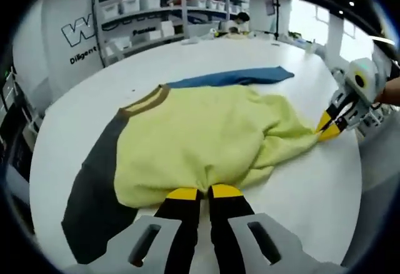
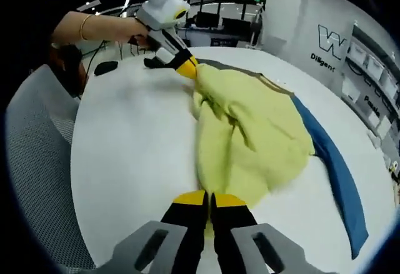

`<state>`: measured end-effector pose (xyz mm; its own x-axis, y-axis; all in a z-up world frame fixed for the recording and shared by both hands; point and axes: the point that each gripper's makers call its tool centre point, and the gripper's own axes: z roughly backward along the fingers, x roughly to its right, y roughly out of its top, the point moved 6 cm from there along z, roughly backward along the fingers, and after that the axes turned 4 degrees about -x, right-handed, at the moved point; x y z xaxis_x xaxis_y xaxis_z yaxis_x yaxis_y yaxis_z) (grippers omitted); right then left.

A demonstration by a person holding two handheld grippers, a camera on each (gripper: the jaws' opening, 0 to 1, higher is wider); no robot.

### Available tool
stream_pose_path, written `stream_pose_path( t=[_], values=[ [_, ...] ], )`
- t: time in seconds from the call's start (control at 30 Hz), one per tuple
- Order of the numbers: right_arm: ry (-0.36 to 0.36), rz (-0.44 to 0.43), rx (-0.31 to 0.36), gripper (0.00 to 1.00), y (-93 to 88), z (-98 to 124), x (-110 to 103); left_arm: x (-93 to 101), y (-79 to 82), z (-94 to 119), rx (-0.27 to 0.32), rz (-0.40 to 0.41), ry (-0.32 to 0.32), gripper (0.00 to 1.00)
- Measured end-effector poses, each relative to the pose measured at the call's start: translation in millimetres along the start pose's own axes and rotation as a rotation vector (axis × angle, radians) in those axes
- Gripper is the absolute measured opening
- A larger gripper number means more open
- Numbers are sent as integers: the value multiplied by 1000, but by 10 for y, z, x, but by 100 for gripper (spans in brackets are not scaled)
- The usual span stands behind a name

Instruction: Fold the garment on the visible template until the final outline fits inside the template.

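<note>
Left gripper view: left gripper [image 1: 204,192], bottom centre, jaws clamped on yellow garment [image 1: 206,139] mid-frame on white table [image 1: 300,186]; right gripper [image 1: 329,128] pinches its right-edge corner. Template [image 1: 94,180] lower left. Advice: carry both 2 corners across together, evenly.

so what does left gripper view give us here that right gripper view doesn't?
Left gripper view alone: the dark template under the garment's edge, the collar, and shelves with bins up close.

Right gripper view alone: a bare forearm with a bracelet, a mesh chair, and the blue strip along its full run.

Both: the yellow garment on the white table, with the left gripper and right gripper each shut on an edge of it.
</note>
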<state>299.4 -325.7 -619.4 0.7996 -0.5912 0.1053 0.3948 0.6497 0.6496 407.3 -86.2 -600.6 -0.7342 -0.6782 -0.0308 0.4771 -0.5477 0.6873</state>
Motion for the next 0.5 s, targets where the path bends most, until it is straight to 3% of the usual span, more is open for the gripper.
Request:
stream_pose_path(
  t=[0.23, 0.37, 0.5],
  values=[
    [6, -116, 127, 0, 255, 183, 257, -100, 151, 23, 0, -2, -17, 2],
    [-22, -221, 216, 0, 427, 267, 552, -188, 257, -38, 3, 49, -38, 2],
    [-66, -315, 267, 0, 497, 260, 822, -334, 357, -146, 9, 63, -19, 3]
  ],
)
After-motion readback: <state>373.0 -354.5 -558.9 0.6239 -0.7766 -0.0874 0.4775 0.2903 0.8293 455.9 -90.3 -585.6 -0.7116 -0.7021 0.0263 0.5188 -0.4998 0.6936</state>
